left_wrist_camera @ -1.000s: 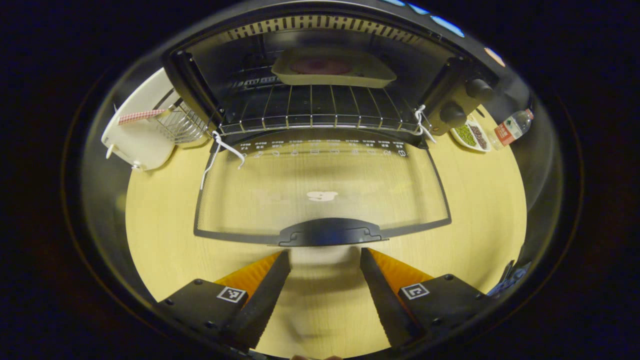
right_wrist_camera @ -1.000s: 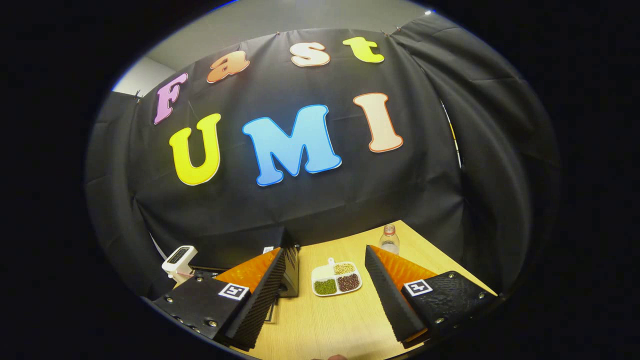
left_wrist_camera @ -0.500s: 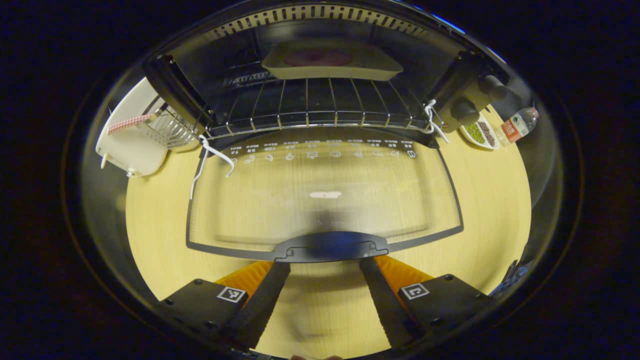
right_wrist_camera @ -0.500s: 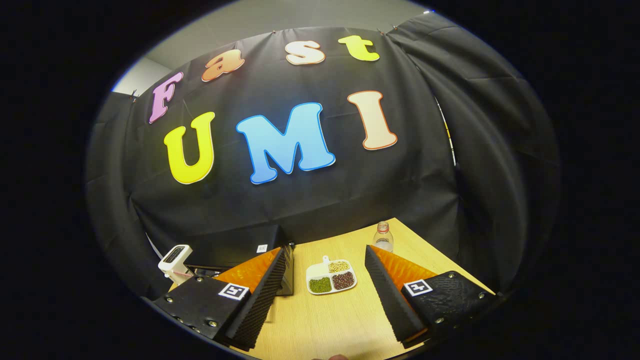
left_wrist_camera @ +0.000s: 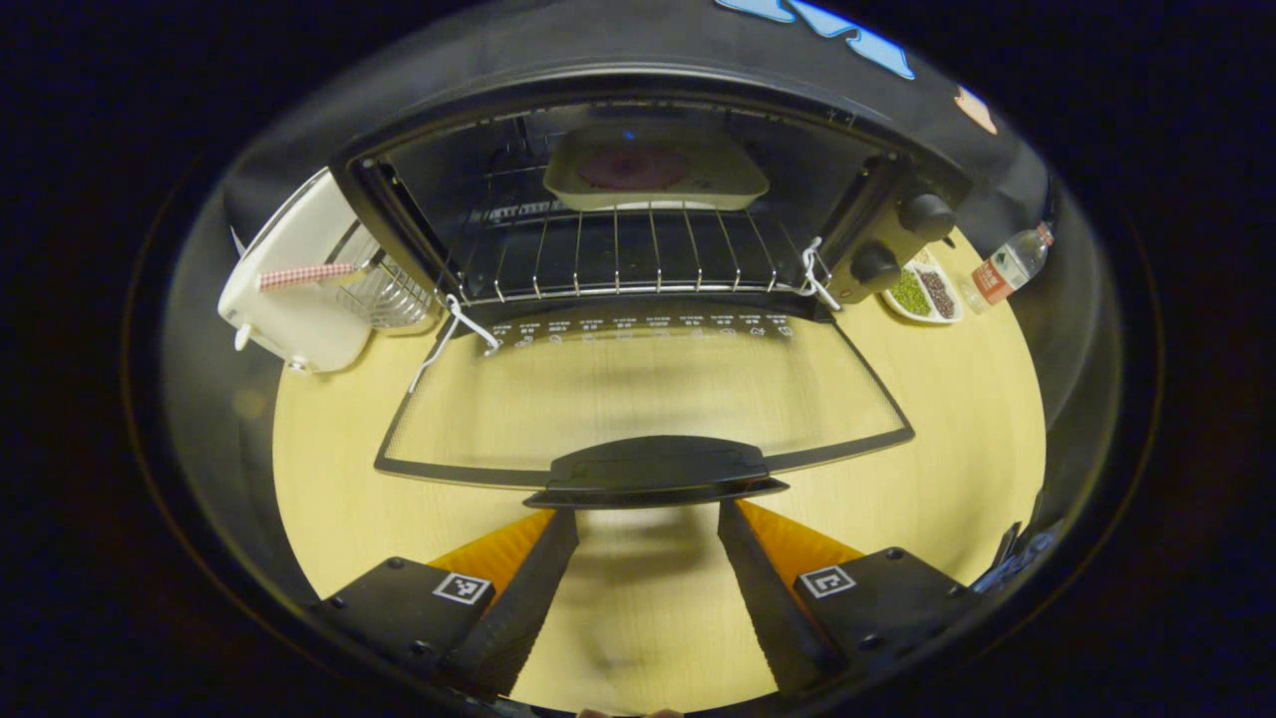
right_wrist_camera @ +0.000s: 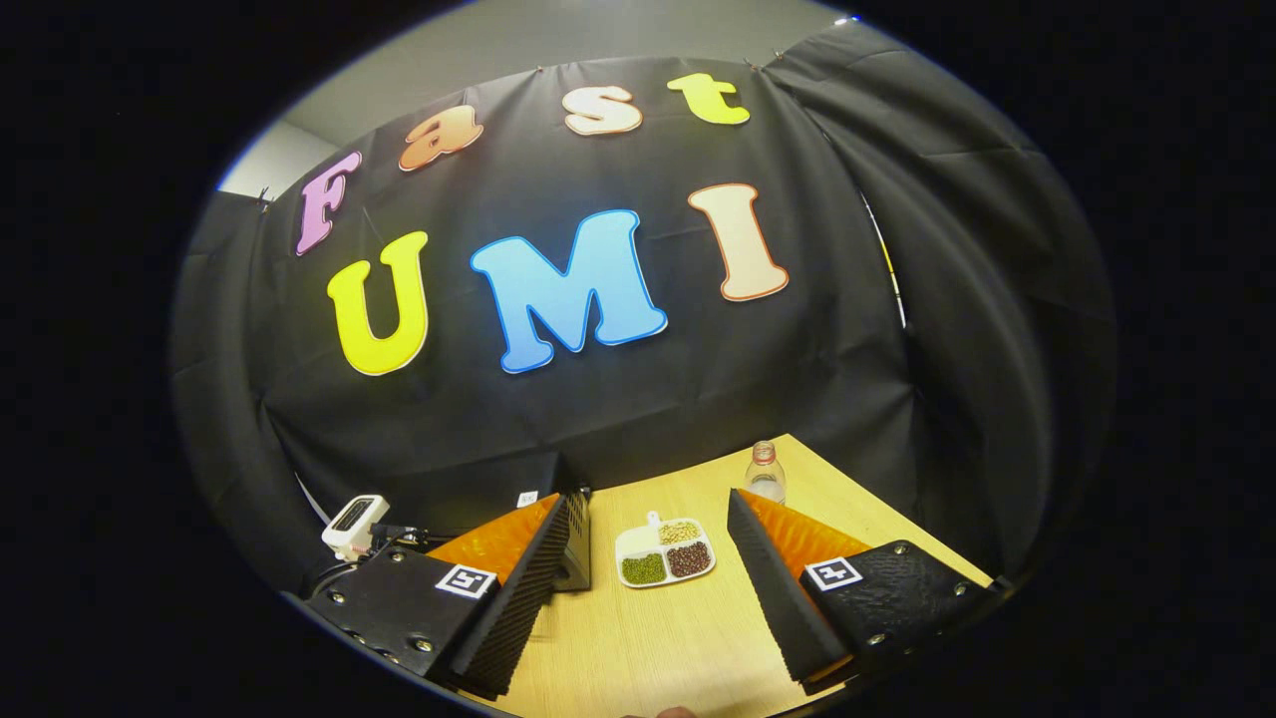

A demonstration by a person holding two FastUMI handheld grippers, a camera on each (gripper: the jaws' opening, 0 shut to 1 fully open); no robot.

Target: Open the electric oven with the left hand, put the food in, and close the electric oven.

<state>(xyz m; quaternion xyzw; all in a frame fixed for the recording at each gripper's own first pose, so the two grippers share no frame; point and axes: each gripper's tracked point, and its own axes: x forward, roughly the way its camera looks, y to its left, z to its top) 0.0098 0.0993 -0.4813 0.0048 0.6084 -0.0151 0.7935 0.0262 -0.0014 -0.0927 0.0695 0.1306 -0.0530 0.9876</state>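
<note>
Tiny white signs are sitting in a row on the oven door [left_wrist_camera: 638, 399], at 12 o'clock, too small to read.

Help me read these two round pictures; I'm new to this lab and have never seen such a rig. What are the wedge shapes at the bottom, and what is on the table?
There is no robot arm here. A person holds a two-finger gripper in each hand, and a fisheye camera rides on each, looking out along its fingers. The wedges are those fingers.

In the left gripper view, the left gripper is open and empty, just short of the handle of the electric oven's glass door, which is folded down. Inside, a dish of food sits on the wire rack.

In the right gripper view, the right gripper is open too, holding nothing, aimed at the booth wall. On the wooden table lie a divided dish of beans and a water bottle. A white appliance with a wire basket stands left of the oven.
</note>
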